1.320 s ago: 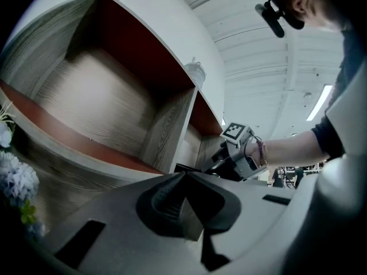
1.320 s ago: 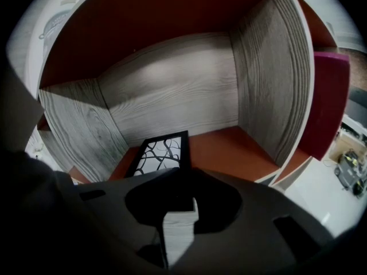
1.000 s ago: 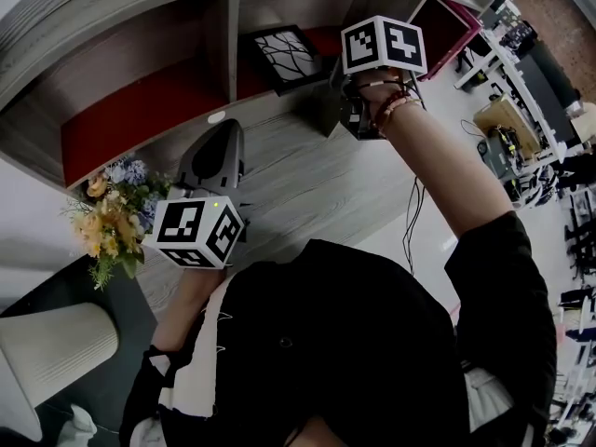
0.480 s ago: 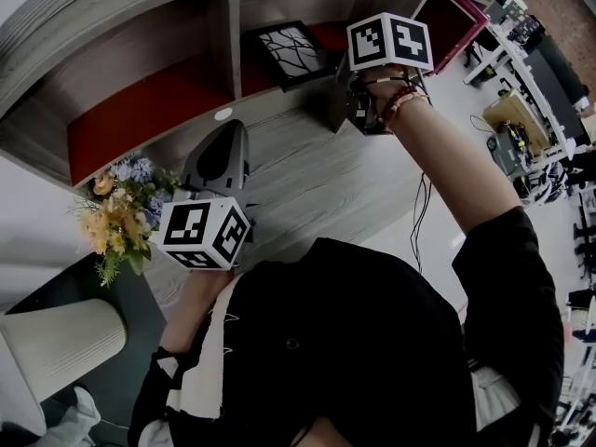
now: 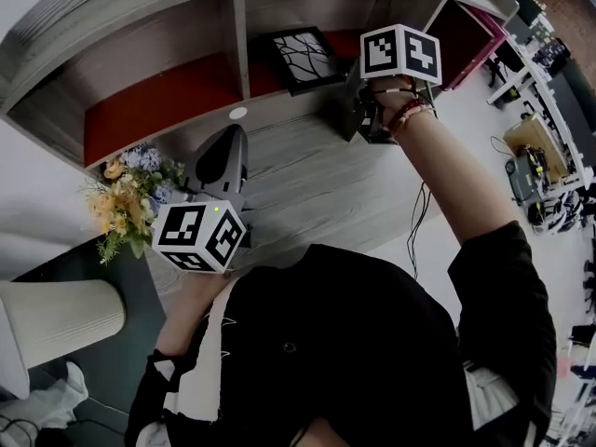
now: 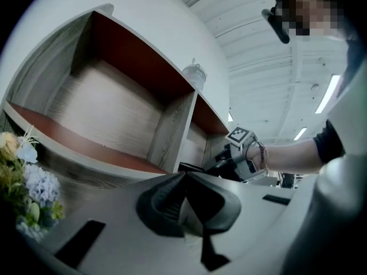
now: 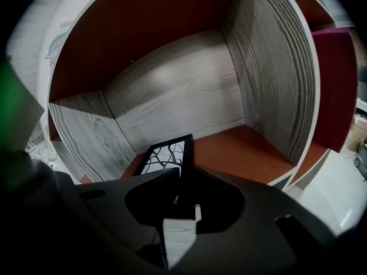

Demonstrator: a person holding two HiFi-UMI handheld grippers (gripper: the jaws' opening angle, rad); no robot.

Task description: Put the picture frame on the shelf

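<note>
The picture frame (image 5: pixel 303 56), black with a white branch print, rests tilted on the red floor of the shelf's (image 5: pixel 233 40) middle compartment. My right gripper (image 5: pixel 352 99) reaches in from the right. In the right gripper view the frame's (image 7: pixel 166 156) near edge runs down between the jaws and fills the gap. Those jaws have just been closing, and my right gripper (image 7: pixel 182 198) is shut on that edge. My left gripper (image 5: pixel 219 161) hovers level over the grey wooden desk (image 5: pixel 307 184), left of the frame and apart from it. My left gripper (image 6: pixel 184 179) is shut on nothing.
A bunch of flowers (image 5: pixel 130 198) stands at the desk's left end beside the left gripper. A glass jar (image 6: pixel 195 76) sits on top of the shelf. A magenta compartment (image 5: pixel 466 31) lies to the right. A white ribbed object (image 5: pixel 56 324) stands below the desk's left end.
The head view has shifted a little, so everything sits slightly further right. The frame stays in the middle compartment at the right gripper's tips. The left gripper has barely moved.
</note>
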